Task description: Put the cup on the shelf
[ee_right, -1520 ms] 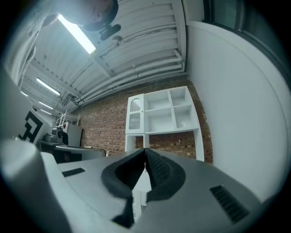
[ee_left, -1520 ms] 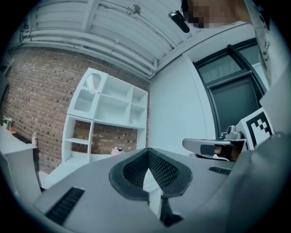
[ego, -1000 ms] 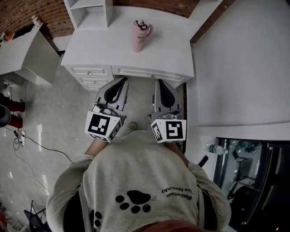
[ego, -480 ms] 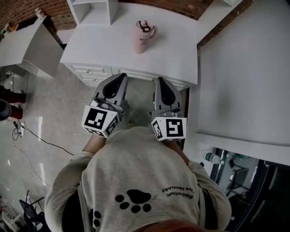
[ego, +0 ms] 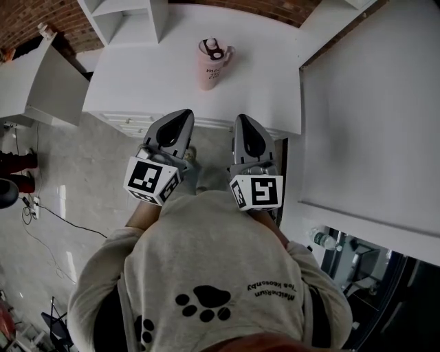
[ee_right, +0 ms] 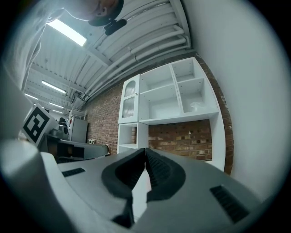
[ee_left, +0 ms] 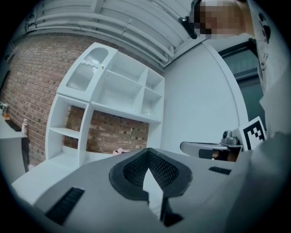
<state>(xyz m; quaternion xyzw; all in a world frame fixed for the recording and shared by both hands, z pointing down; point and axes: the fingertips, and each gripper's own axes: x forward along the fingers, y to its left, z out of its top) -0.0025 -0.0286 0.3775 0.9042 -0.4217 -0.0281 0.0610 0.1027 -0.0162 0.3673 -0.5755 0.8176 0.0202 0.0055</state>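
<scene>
Pink cup (ego: pixel 212 63) upright on the white desk (ego: pixel 144 75), right of the shelf unit (ego: pixel 124 17).
We hold the left gripper (ego: pixel 183 115) and right gripper (ego: pixel 243 119) at the desk's front edge, jaws pressed together, pinching nothing; bare desktop separates them from the cup.

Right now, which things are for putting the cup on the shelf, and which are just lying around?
For the job:
pink cup, standing on the white desk
white shelf
left gripper and right gripper, both shut and empty

Just lying about:
cable on the floor
bottle at the lower right
side table on the left
</scene>
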